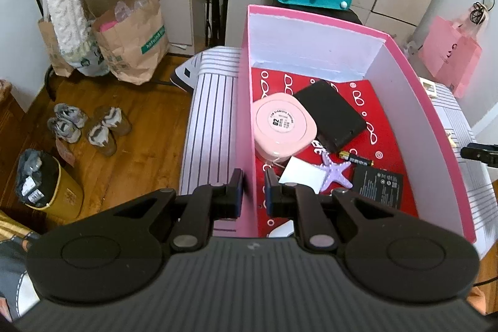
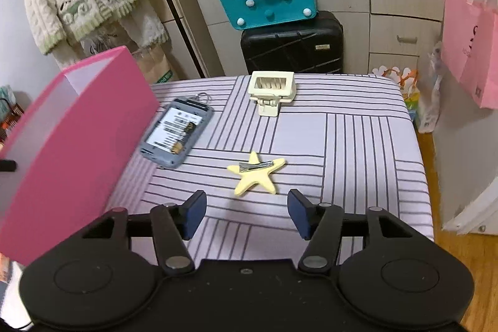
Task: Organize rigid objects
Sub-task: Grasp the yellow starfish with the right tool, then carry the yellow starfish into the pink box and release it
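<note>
The left gripper [image 1: 253, 192] is pinched onto the near wall of the pink box [image 1: 249, 114], one pad outside and one inside, steadying it on the striped surface [image 2: 358, 145]. The right gripper [image 2: 246, 212] hangs angled down over that surface with its jaws spread and nothing between them — the step in hand looks like the pickup of the next loose item. Nearest ahead of its fingers lies the yellow star hair clip [image 2: 256, 173], metal clasp up, so the next move likely calls for dropping lower, straddling the flat star and closing across its body. Beyond it to the left, close beside the box, lies the grey phone [image 2: 177, 134], back cover off; further still sits the cream claw clip [image 2: 272, 87]. Inside the box already rest a pink round case [image 1: 283, 123], a black case [image 1: 331, 114], a purple star [image 1: 336, 173] and a battery [image 1: 354, 159].
</note>
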The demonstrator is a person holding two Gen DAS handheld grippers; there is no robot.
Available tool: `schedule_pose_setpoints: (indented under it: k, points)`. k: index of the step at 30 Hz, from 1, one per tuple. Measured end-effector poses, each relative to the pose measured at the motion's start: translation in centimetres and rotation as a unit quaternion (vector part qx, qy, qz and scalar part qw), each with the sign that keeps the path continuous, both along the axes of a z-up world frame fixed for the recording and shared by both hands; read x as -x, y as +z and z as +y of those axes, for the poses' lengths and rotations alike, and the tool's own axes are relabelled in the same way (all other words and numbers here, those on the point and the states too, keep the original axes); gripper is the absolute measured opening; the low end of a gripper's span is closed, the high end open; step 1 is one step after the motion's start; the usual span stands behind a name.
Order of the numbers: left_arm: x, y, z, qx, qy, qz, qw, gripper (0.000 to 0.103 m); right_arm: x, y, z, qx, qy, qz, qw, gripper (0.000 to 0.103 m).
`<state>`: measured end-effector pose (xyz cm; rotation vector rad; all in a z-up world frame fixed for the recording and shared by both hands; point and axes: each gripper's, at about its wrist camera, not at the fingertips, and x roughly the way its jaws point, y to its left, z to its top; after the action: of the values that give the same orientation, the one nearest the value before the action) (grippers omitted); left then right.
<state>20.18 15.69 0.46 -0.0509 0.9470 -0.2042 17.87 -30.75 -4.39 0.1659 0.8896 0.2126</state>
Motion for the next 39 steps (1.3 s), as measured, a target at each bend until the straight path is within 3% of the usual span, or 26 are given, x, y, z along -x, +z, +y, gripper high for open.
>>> schedule_pose_setpoints:
  k: [14, 19, 20, 22, 26, 33, 39]
  points:
    - [-0.3, 0.0, -0.8, -0.017, 0.007, 0.002, 0.9998, 0.013, -3.1, -2.5, 2.0, 0.084, 0.029, -0.037, 0.995, 0.069]
    - [-0.3, 0.1, -1.4, -0.04, -0.008, -0.004, 0.9991, 0.013, -2.7, -2.4, 2.6, 0.094, -0.003, -0.037, 0.995, 0.069]
    - [-0.3, 0.1, -1.7, -0.048, -0.011, -0.006, 0.9987, 0.013, -2.6, -2.4, 2.7, 0.096, -0.009, -0.037, 0.995, 0.069]
    - [-0.4, 0.1, -2.2, -0.065, -0.019, -0.008, 0.9977, 0.013, -2.2, -2.3, 2.9, 0.099, -0.009, -0.042, 0.994, 0.055]
    - [-0.7, 0.1, -2.6, -0.086, -0.032, -0.006, 0.9958, 0.013, -1.9, -2.0, 3.1, 0.092, -0.005, -0.047, 0.995, 0.055]
    - [-0.7, 0.1, -3.2, -0.109, -0.046, -0.005, 0.9929, 0.013, -1.2, 0.0, 3.8, 0.075, 0.0, -0.065, 0.995, 0.055]
    - [-0.8, 0.0, -3.2, -0.108, -0.045, -0.005, 0.9931, 0.013, 0.0, 4.8, 7.0, 0.062, 0.056, -0.125, 0.989, 0.055]
